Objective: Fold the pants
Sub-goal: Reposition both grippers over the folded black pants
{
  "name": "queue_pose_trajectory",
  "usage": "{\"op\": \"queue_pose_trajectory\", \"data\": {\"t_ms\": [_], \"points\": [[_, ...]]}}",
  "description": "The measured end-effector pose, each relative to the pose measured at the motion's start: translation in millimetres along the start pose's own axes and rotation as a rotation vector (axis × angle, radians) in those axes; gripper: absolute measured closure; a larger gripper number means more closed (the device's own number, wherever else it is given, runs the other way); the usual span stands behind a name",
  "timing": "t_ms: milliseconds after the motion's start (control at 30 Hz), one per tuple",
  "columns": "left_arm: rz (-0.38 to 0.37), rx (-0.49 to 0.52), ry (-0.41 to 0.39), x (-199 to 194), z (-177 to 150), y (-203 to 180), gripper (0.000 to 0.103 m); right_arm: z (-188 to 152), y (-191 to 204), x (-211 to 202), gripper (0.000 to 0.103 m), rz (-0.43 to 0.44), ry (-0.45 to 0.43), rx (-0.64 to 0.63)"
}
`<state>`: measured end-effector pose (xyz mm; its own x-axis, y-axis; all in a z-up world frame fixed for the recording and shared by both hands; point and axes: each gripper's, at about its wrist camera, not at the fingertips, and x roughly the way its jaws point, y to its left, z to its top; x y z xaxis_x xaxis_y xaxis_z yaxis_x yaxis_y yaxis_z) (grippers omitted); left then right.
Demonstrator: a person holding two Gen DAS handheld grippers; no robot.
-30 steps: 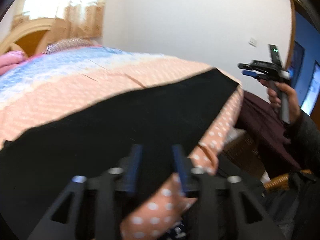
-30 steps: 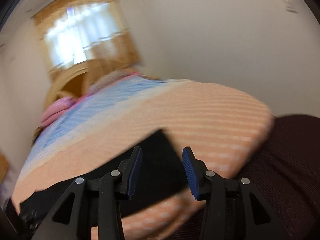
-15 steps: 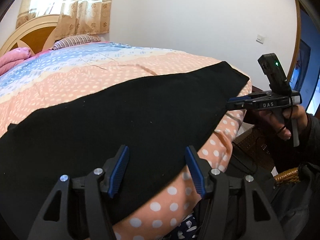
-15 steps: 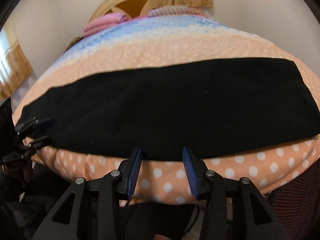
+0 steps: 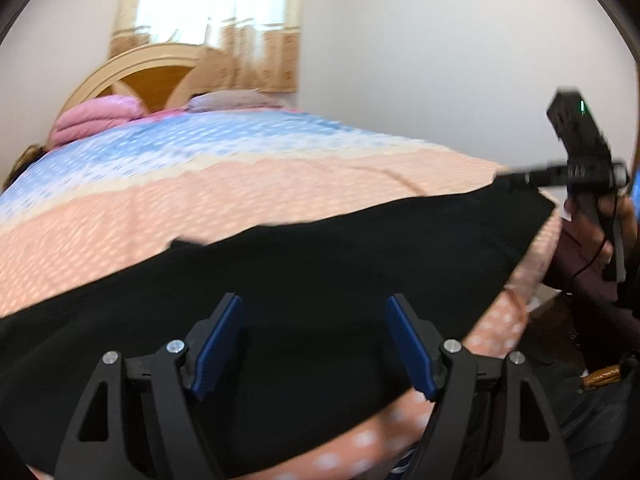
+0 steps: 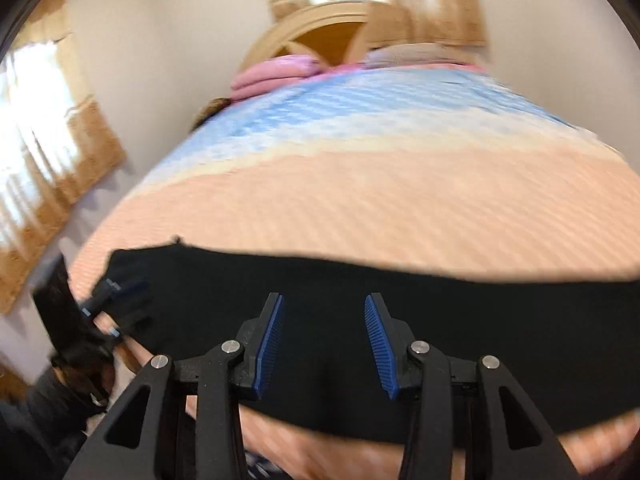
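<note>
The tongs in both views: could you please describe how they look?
Both the left tongs and right tongs have black skeletal frames with triangular cut-outs, silver rivets and ribbed blue pads. Seen from the left view, the right one carries a black box with a green light.

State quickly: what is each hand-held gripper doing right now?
Left hand-held gripper: open, empty, over the pants.
Right hand-held gripper: open, empty.

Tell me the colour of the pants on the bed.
Plain black pants, clearest in the right wrist view.
</note>
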<state>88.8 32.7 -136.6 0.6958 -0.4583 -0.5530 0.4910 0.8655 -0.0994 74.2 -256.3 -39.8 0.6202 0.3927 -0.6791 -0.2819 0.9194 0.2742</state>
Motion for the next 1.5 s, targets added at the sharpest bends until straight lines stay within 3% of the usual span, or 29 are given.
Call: {"op": "queue_pose_trajectory", "data": {"t_ms": [167,300,467,567,667,733,900,1067,1167,1300,1367,1433,1500], "points": [[0.014,-0.046,0.056,10.4,-20.6,16.0,0.026,52.7,51.6,82.9,0.059,0.219,0.123,0.059],[0.029,-0.012,0.032,8.1,-28.5,8.1,0.024,74.0,90.6,151.4,0.059,0.319,0.244,0.121],[0.01,-0.036,-0.004,-0.2,-33.2,12.7,0.021,72.6,120.5,229.2,0.059,0.44,0.413,0.264],[0.005,-0.051,-0.025,-12.4,-32.9,17.3,0.021,62.3,127.7,257.0,0.059,0.461,0.494,0.32],[0.066,-0.063,-0.077,-30.6,-31.0,30.2,0.018,58.7,132.7,273.4,0.08,0.491,0.537,0.344],[0.103,-0.106,-0.097,-39.5,-31.5,47.2,0.01,59.8,139.5,275.4,0.1,0.468,0.528,0.312],[0.131,-0.269,-0.052,-40.1,-49.2,92.4,0.01,77.5,166.0,239.4,0.101,0.449,0.369,0.165],[0.166,-0.21,-0.044,-36.2,-51.4,82.3,0.009,76.5,177.6,254.6,0.102,0.241,0.328,0.058],[0.184,-0.187,-0.04,-36.5,-52.6,77.9,0.009,66.6,169.9,266.6,0.102,0.239,0.33,0.047],[0.183,-0.23,-0.065,-47.8,-48.7,84.3,0.009,64.7,159.7,238.2,0.1,0.257,0.271,0.022],[0.203,-0.245,-0.081,-51.9,-48.2,90.4,0.009,63.1,152.3,214.9,0.096,0.22,0.228,-0.012],[0.239,-0.26,-0.084,-55.5,-50.0,97.0,0.009,56.5,140.6,182.9,0.076,0.213,0.174,-0.034],[0.258,-0.285,-0.077,-55.9,-52.3,104.9,0.009,46.9,131.6,157.6,0.062,0.225,0.145,-0.034]]}}
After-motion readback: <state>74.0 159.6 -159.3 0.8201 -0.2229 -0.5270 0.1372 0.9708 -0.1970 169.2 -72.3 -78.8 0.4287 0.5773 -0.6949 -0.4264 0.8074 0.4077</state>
